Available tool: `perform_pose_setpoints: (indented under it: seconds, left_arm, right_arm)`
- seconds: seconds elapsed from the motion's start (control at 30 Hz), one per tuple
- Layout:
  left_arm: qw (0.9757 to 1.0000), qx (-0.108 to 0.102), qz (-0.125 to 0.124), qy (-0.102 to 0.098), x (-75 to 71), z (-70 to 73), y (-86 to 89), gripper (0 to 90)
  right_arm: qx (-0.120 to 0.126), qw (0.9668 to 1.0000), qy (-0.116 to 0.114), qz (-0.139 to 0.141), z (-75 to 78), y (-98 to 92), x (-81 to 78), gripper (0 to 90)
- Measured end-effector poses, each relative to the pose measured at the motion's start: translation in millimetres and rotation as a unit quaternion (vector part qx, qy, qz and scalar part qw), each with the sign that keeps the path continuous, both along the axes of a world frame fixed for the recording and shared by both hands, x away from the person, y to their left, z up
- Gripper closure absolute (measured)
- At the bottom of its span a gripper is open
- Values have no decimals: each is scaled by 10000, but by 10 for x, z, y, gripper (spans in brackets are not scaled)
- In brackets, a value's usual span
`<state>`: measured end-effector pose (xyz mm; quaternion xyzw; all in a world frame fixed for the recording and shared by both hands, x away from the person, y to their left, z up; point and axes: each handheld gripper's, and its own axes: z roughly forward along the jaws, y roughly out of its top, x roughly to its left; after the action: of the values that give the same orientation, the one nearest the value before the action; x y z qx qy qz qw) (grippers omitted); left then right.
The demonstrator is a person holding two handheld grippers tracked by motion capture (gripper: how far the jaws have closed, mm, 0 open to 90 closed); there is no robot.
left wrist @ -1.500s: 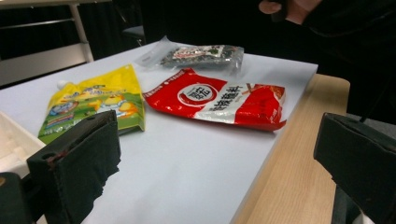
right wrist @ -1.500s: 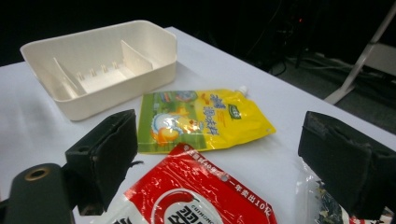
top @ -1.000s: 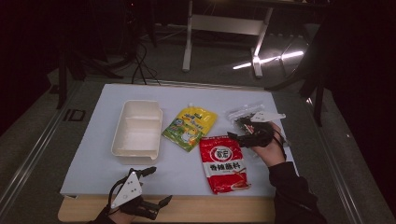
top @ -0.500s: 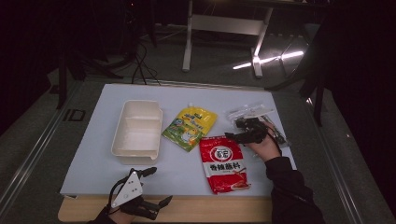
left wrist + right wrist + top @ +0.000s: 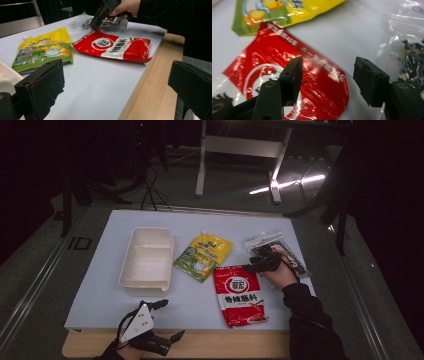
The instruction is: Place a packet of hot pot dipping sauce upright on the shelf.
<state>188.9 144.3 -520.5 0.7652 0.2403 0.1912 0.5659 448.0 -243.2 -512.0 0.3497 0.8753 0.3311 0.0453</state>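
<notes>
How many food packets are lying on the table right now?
3: a yellow pouch beside the tray, a red packet nearer the person, and a clear bag on the right side.

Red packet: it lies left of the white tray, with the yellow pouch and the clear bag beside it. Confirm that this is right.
Not quite. In the high view the red packet lies right of the white tray, not left of it. The rest holds: the yellow pouch and the clear bag do lie beside it.
</notes>
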Motion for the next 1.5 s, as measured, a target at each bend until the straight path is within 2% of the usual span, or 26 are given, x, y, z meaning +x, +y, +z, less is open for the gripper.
perform_pose_setpoints:
  seconds: [0.3,0.33,0.4,0.43,0.47,0.5,0.53,0.6,0.67,0.77,0.8,0.9,0.93,1.03,1.5]
  left_arm:
    - [10000,61,5,3,4,-12,-9,15]
    - [10000,67,-4,14,6,-13,-11,15]
    - [10000,83,-10,32,8,-16,-12,15]
    - [10000,90,-3,35,8,-18,-13,15]
    - [10000,90,-3,35,8,-18,-13,15]
    - [10000,90,-3,35,8,-18,-13,15]
    - [9999,119,-9,24,8,-21,-20,15]
    - [9999,132,-7,22,9,-21,-22,15]
    - [9999,128,-11,15,8,-19,-21,15]
    - [9999,120,0,20,8,-19,-20,15]
    - [9999,120,1,17,8,-17,-18,15]
    - [9999,131,24,2,7,-16,-19,15]
    - [9999,135,35,7,7,-16,-19,15]
    - [9999,122,50,22,7,-11,-14,15]
    - [9997,233,108,49,0,-1,-54,16]
  right_arm:
    - [-380,9990,227,13,-100,-9,48,455]
    - [-379,9986,367,57,-123,-16,57,470]
    - [-333,9984,441,67,-123,-32,59,509]
    - [-314,9981,521,110,-119,-41,59,559]
    - [-314,9981,521,110,-119,-41,59,559]
    - [-354,9977,539,195,-115,-47,54,559]
    - [-470,9968,570,315,-102,-49,36,628]
    - [-563,9964,553,322,-85,-53,30,653]
    - [-534,9965,545,348,-65,-56,26,662]
    - [-406,9968,557,399,-17,-59,18,743]
    - [-403,9968,532,433,-1,-57,16,794]
    - [-476,9965,457,506,25,-37,-1,819]
    - [-683,9960,254,524,47,-3,-33,854]
    - [-740,9957,89,546,87,27,-78,880]
    - [-548,9952,-455,673,412,8,-326,890]
